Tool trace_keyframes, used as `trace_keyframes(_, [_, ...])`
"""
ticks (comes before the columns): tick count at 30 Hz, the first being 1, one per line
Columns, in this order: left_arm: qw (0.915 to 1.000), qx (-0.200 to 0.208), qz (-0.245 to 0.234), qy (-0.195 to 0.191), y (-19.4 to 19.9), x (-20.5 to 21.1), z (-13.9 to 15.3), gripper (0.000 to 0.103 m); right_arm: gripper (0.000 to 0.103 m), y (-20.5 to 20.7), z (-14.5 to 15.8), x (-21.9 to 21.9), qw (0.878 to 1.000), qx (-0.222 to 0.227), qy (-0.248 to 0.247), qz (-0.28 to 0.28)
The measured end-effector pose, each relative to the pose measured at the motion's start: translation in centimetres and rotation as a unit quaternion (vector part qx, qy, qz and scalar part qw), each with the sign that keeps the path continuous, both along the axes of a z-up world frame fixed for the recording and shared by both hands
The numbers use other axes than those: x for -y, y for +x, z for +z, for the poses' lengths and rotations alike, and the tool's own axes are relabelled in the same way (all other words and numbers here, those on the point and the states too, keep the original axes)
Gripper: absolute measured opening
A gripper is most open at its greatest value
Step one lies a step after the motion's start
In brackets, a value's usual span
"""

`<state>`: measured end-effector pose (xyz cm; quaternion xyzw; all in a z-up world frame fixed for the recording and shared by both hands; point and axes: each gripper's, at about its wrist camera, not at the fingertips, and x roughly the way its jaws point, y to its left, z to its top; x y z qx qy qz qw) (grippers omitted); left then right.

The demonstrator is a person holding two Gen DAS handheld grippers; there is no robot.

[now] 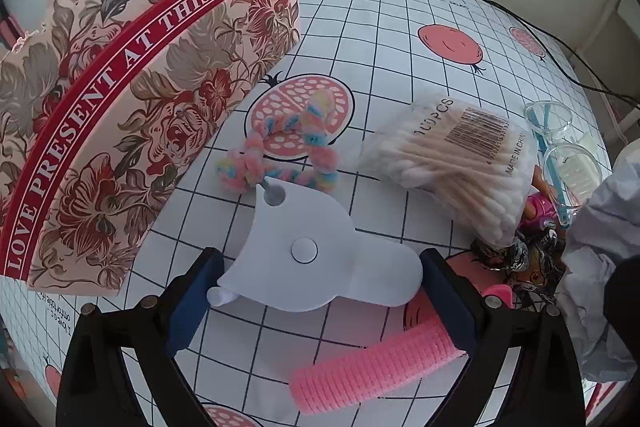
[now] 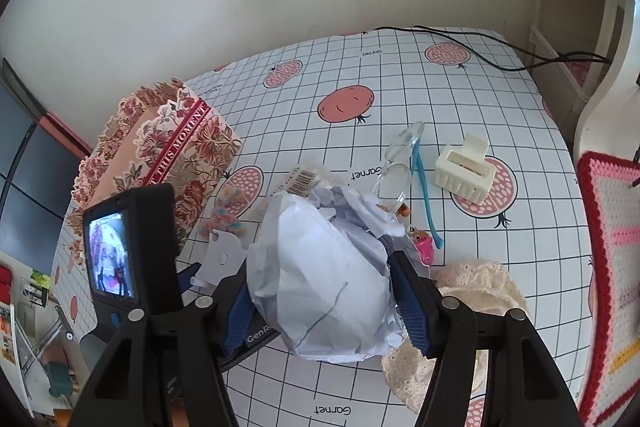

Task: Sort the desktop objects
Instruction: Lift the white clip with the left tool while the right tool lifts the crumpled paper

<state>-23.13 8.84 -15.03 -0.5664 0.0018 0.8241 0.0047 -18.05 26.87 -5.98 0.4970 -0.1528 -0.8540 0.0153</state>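
Observation:
My left gripper [image 1: 320, 259] points down at the table, open wide. A flat white plastic piece [image 1: 320, 259] with a round hole and a button lies on the cloth between its blue pads, its ends close to both. A pink hair roller [image 1: 372, 367] lies just below it, under the right finger. My right gripper [image 2: 320, 267] is shut on a crumpled ball of white paper [image 2: 328, 275] and holds it above the table. The left gripper's black camera body [image 2: 128, 247] shows left of the paper, with the white piece [image 2: 224, 251] beyond it.
A floral box [image 1: 140, 87] stands at the left. On the checked cloth [image 1: 400, 27] lie a pastel braided tie [image 1: 280, 155], a bag of cotton swabs [image 1: 460, 163], clear glasses [image 2: 400, 155], a small doll [image 1: 532, 247], a cream claw clip [image 2: 464, 167] and lace cloth [image 2: 476, 291].

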Motion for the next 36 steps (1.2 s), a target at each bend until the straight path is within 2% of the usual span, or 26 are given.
trace_keyframes(7, [0.9999,-0.008,0.012,0.002,0.0,-0.2,-0.1,0.093,0.066,0.0,-0.2,0.0,1.000,-0.003,-0.005,-0.001])
trace_keyframes(16, [0.9982,-0.001,0.026,0.054,0.2,1.3,0.8,0.093,0.066,0.4,1.7,-0.4,0.999,-0.042,-0.018,-0.016])
trace_keyframes(23, [0.9968,-0.011,0.021,0.076,0.7,1.3,2.2,0.093,0.066,0.7,3.4,-0.9,0.997,-0.067,-0.024,-0.026])
trace_keyframes(29, [0.9938,-0.041,0.020,0.101,1.3,1.6,4.9,0.093,0.066,1.8,6.3,-1.2,0.993,-0.112,-0.023,-0.040])
trace_keyframes(36, [0.9846,-0.108,0.015,0.137,2.1,2.6,10.1,0.093,0.066,3.5,10.0,-1.6,0.982,-0.179,-0.025,-0.054])
